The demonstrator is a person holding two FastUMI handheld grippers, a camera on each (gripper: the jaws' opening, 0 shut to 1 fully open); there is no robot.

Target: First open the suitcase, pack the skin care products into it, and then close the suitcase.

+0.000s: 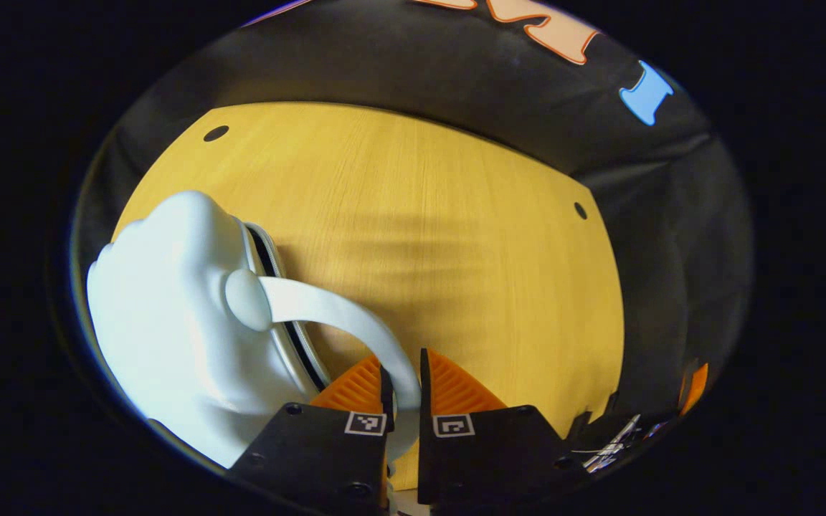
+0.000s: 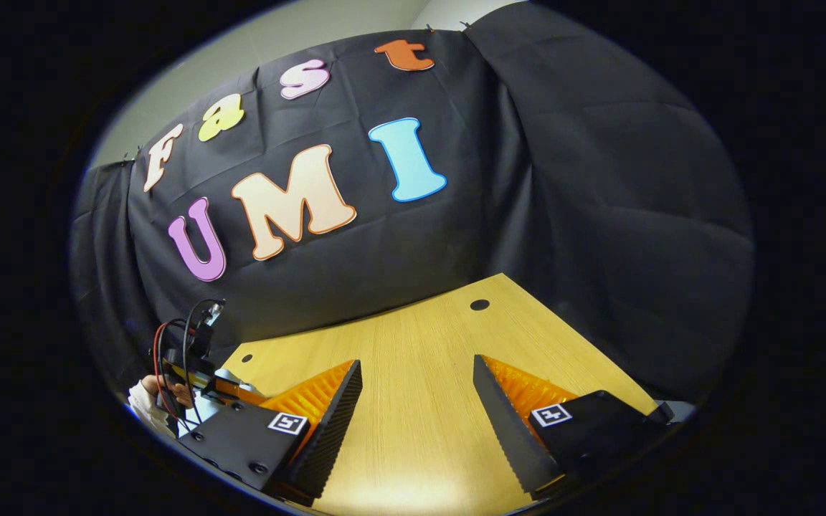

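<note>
We have the left gripper (image 1: 404, 390) clamped on the handle (image 1: 341, 315) of the suitcase (image 1: 169, 322); right gripper (image 2: 416, 416) hangs spread nearby over the table (image 2: 420, 344). Next, likely setting it down.

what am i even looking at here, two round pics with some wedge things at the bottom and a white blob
There is no robot arm here. A person holds a two-finger tool in each hand, and a small fisheye camera rides on each tool, looking forward along its fingers. That is why both pictures are round and show two wedge-shaped fingers at the bottom.

The left gripper view shows the left tool with its fingers closed on the curved handle of a small white suitcase, which sits on a wooden table. The suitcase's zip seam runs along its edge and looks closed.

The right gripper view shows the right tool with its fingers spread wide, holding nothing, above the same table. At lower left of that view you can glimpse the other tool with its wires, farther off.
</note>
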